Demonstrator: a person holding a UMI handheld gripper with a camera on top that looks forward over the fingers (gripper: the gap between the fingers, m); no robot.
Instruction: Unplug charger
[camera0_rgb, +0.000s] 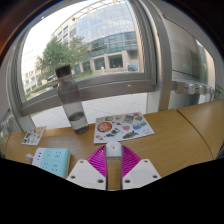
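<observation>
Holding gripper (113, 170) spread apart, gripping nothing, pink pads (97, 160) flanking a gap. Seeing charger (113, 148) dead ahead between the fingertips, resting on the wooden table (170, 135). Probably needing only straight-forward travel before clamping.

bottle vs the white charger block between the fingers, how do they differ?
The water bottle stands tall, clear with a dark cap; the charger is a low, opaque white block. The bottle sits well beyond the gripper, off to one side; the charger sits between the pink pads, with the fingers open about it. The bottle rises against the window; the charger stays low. Both rest on the wooden table.
</observation>
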